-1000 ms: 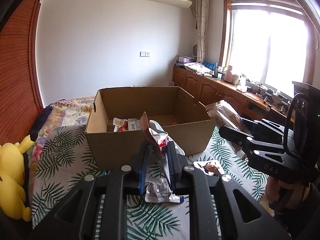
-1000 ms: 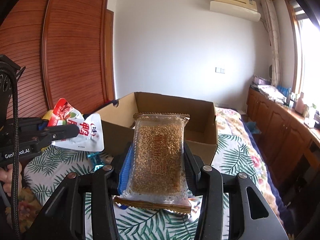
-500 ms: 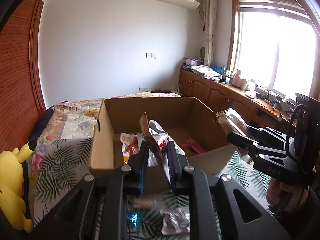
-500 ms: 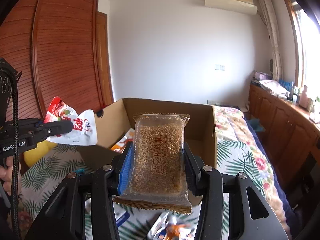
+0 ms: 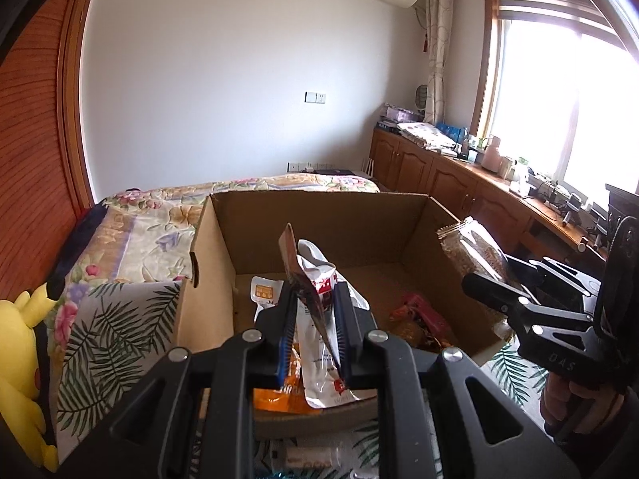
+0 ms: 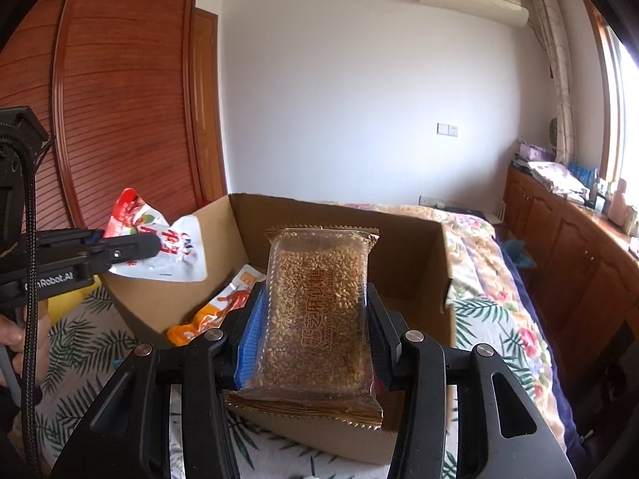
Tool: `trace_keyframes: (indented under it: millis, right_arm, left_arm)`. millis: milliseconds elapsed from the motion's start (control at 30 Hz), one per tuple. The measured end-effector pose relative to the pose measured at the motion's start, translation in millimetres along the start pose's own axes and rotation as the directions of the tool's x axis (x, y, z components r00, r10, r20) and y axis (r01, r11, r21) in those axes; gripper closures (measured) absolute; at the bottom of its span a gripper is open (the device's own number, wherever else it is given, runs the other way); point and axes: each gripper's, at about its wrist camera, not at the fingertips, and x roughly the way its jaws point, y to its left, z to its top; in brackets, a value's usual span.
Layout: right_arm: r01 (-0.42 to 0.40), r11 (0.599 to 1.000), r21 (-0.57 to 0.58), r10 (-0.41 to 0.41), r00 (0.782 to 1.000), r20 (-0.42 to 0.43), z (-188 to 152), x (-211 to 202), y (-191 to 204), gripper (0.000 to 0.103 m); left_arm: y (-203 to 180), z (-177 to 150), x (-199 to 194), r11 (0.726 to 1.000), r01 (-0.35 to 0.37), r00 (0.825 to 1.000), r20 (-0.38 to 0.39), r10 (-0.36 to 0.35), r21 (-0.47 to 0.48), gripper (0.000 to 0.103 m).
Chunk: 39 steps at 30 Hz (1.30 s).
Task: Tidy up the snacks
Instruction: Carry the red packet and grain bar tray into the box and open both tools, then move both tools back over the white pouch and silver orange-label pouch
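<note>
An open cardboard box [image 5: 319,215] stands on the bed, and it also shows in the right wrist view [image 6: 403,235]. My left gripper [image 5: 313,299] is shut on a white and red snack pouch [image 5: 319,283] and holds it over the box's near edge; the pouch also shows in the right wrist view [image 6: 167,247]. My right gripper [image 6: 315,299] is shut on a clear sesame candy pack [image 6: 319,315] above the box's near wall; the pack also shows in the left wrist view [image 5: 475,255]. An orange snack packet [image 6: 215,311] and red packets [image 5: 419,315] lie inside the box.
A leaf-print cloth [image 5: 112,319] covers the bed under the box. A yellow plush toy [image 5: 20,343] lies at the left. Loose wrappers [image 5: 307,457] lie on the cloth in front of the box. Wooden cabinets [image 5: 459,183] run under the window at the right.
Both grippers have moved forward and up with their snacks, from in front of the box to over its near edge. The box's inside now shows more fully.
</note>
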Motion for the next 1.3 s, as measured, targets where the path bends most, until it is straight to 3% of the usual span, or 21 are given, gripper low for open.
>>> trace_keyframes:
  millis: [467,833,1300]
  right_arm:
    - [-0.005,1.000,0.002,0.005,0.995,-0.098,-1.7,40.7,3.1,0.056]
    - [-0.023,0.999,0.026,0.026,0.990,-0.137,-2.6,48.2,0.4,0.054]
    - [-0.023,1.000,0.020,0.025,0.995,-0.101,4.6,28.6,5.6,0.052]
  left_arm:
    - [-0.1,-5.6,30.6,1.000,-0.014,0.998,-0.061,0.014,0.002,0.087]
    - [-4.8,-8.7,33.6,1.000,-0.014,0.997,-0.078,0.015,0.013,0.085]
    - [-15.1,-6.1,9.3,0.999,-0.019,0.998,-0.058,0.022,0.046,0.081]
